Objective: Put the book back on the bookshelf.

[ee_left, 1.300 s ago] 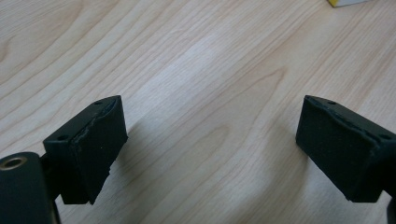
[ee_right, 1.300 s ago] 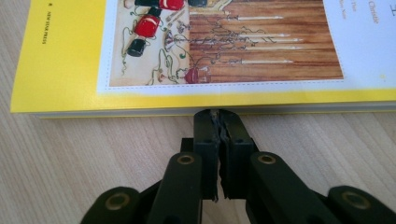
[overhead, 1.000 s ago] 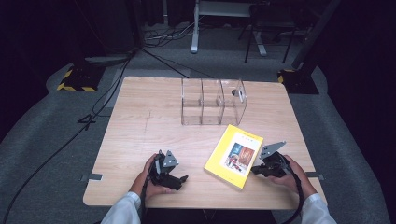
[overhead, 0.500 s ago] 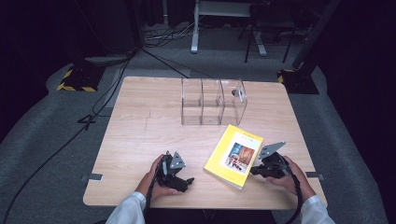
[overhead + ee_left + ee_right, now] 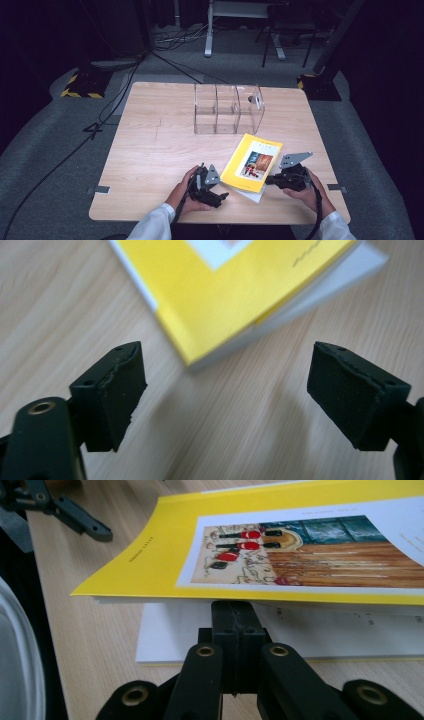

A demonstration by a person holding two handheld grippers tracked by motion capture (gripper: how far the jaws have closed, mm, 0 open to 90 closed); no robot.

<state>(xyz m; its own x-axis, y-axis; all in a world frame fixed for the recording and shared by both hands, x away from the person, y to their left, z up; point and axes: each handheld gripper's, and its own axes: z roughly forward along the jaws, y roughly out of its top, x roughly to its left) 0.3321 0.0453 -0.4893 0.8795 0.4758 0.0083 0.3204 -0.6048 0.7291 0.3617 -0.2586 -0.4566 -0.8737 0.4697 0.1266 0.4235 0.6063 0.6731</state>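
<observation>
Here, clear organizer [image 5: 228,109] sits toward table [image 5: 150,150] far edge; left gripper [image 5: 225,395] wide, closing slightly, empty, beside yellow booklet [image 5: 252,161]; right gripper [image 5: 235,625] shut under its lifted cover.

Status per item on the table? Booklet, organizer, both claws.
Yellow paper booklet: lying flat on the wooden table, its near cover edge lifted off the pages below.
Clear plastic three-compartment organizer: upright, compartments look empty.
Left claw: jaws apart, just been closing slightly, nothing between them, pointed at the booklet's corner.
Right claw: shut, jaw tips pushed under the lifted cover.
</observation>
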